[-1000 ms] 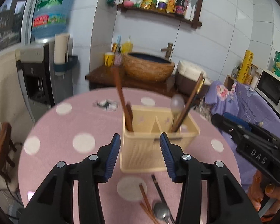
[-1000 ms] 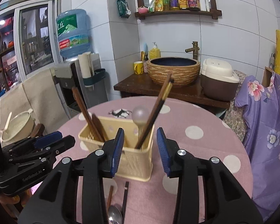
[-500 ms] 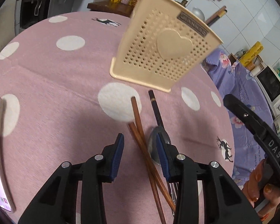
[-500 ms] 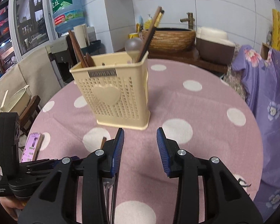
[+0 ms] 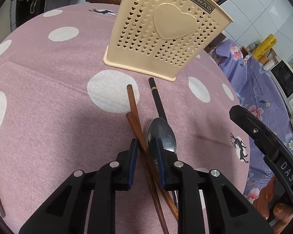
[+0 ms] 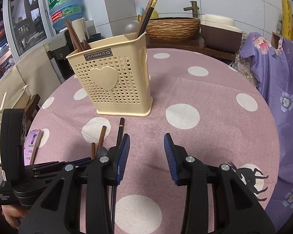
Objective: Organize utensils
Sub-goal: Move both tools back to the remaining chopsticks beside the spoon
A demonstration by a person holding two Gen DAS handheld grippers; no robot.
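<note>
A round table [image 6: 214, 89] under a pink cloth with white dots carries everything. Toward its far edge stands a cream plastic utensil holder [image 5: 166, 31] with heart-shaped holes and a raised heart on its front; brown wooden chopsticks [image 6: 73, 34] lean out of its left compartment, while a dark pair of chopsticks [image 6: 148, 13] and a pale spoon [image 6: 130, 28] rise from its right one. Near the table's left edge lies a phone [image 6: 32, 146] with its screen lit. In the middle of the near part of the table, just in front of the holder, lie the loose utensils: two brown wooden chopsticks [image 5: 133, 113] crossing each other, a single black chopstick [image 5: 158, 101] with a gold band just beside them, and a metal spoon [image 5: 162, 136] whose bowl covers the black stick's near end. The left gripper [image 5: 145, 150] is lowered onto this cluster, its jaws closing around the crossed wooden chopsticks, with the right blue pad lying over the spoon bowl; whether the pads already press the sticks cannot be told. The right gripper [image 6: 146, 152] hangs over bare cloth nearer the table's near edge, its jaws apart with nothing between them.
</note>
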